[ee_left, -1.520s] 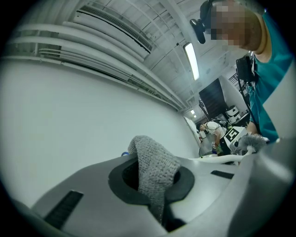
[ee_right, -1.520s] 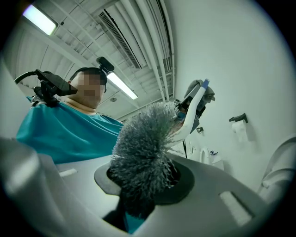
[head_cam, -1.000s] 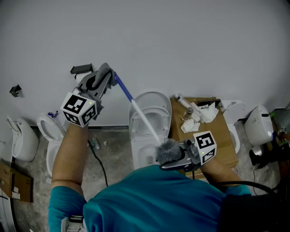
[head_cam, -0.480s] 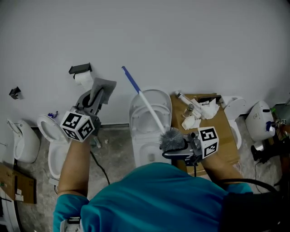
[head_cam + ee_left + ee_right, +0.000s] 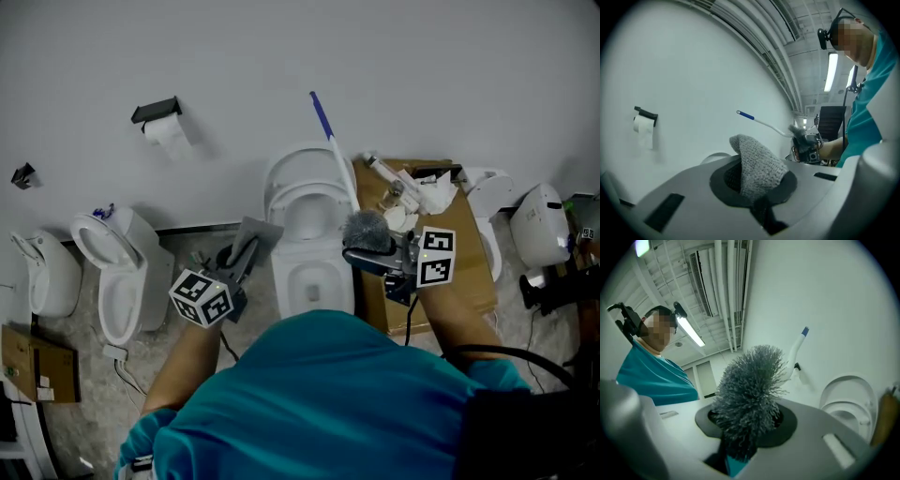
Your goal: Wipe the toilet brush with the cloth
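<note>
Left gripper (image 5: 236,262) jaws are clamping the cloth (image 5: 757,164); right gripper (image 5: 375,255) jaws are clamping the toilet brush (image 5: 749,385) bristles, its handle projecting beyond them.

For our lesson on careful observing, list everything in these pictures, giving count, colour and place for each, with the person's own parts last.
toilet brush: one, grey bristles, white handle with a blue tip, bristle head in the right gripper
cloth: one, grey, in the left gripper
toilets: about five, white, along the wall
toilet roll: one, white, on a black holder on the wall
cardboard box: one, brown, right of the middle toilet
crumpled paper: some, white, on the box
left gripper: one, grey, shut on the cloth
right gripper: one, dark, shut on the brush
</note>
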`<action>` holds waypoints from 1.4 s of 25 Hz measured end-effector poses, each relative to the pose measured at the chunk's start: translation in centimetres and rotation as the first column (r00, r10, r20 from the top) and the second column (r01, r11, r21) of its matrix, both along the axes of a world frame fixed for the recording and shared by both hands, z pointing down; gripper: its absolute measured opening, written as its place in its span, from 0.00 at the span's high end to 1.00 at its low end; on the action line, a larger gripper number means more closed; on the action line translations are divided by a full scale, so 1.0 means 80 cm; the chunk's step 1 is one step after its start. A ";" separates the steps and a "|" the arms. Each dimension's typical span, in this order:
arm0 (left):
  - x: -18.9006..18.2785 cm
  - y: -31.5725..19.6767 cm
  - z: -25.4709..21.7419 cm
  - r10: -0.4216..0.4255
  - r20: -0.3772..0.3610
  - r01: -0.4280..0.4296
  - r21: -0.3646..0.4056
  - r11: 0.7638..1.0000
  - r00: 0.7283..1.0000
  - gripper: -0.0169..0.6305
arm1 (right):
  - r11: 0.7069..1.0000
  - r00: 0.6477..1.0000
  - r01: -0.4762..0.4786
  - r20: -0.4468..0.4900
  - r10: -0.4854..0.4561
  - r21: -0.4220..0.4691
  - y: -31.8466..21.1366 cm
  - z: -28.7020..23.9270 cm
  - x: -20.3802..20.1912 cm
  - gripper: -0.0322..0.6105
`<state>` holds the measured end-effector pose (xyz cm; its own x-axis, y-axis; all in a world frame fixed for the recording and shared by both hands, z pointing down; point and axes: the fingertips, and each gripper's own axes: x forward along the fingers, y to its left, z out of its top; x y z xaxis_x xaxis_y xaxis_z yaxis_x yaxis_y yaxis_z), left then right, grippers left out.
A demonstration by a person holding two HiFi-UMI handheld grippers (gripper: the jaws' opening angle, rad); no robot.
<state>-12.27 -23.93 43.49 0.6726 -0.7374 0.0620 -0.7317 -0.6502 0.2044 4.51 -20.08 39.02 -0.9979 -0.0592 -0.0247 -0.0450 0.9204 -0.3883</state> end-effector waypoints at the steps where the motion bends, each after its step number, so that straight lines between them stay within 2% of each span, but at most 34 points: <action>1: 0.001 0.005 0.011 -0.001 -0.001 0.001 -0.018 1.000 1.000 0.95 | 1.000 1.000 -0.023 -0.016 0.023 -0.002 -0.006 0.008 0.002 0.77; 5: -0.002 0.021 0.039 -0.011 0.004 0.011 -0.072 0.997 1.000 0.95 | 0.995 0.993 -0.096 -0.065 0.095 -0.015 -0.024 0.037 0.008 0.77; 10: -0.001 0.031 0.049 -0.016 0.009 0.017 -0.102 0.995 1.000 0.95 | 0.983 0.969 -0.182 -0.174 0.178 -0.011 -0.045 0.085 0.020 0.76; 15: -0.010 0.041 0.060 -0.034 0.014 0.036 -0.136 0.990 0.999 0.95 | 0.967 0.941 -0.245 -0.258 0.219 -0.070 -0.056 0.149 0.025 0.76; 19: -0.012 0.053 0.076 -0.048 0.025 0.051 -0.177 0.983 0.999 0.95 | 0.954 0.930 -0.261 -0.302 0.208 -0.145 -0.051 0.204 0.032 0.76; 26: -0.024 0.067 0.107 -0.050 0.031 0.056 -0.248 0.967 0.998 0.95 | 0.931 0.923 -0.240 -0.363 0.131 -0.274 -0.022 0.285 0.017 0.76; 33: -0.030 0.073 0.127 -0.043 0.025 0.049 -0.285 0.957 0.999 0.95 | 0.926 0.931 -0.219 -0.350 0.104 -0.306 -0.001 0.303 0.007 0.76; 35: -0.029 0.072 0.129 -0.040 0.021 0.045 -0.285 0.957 0.999 0.95 | 0.934 0.934 -0.207 -0.344 0.099 -0.292 0.004 0.299 0.007 0.76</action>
<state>-14.57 -18.13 53.84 0.6385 -0.7154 0.2837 -0.7617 -0.5346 0.3661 5.04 -19.80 62.92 -0.9267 -0.1631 0.3385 -0.3461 0.7213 -0.5999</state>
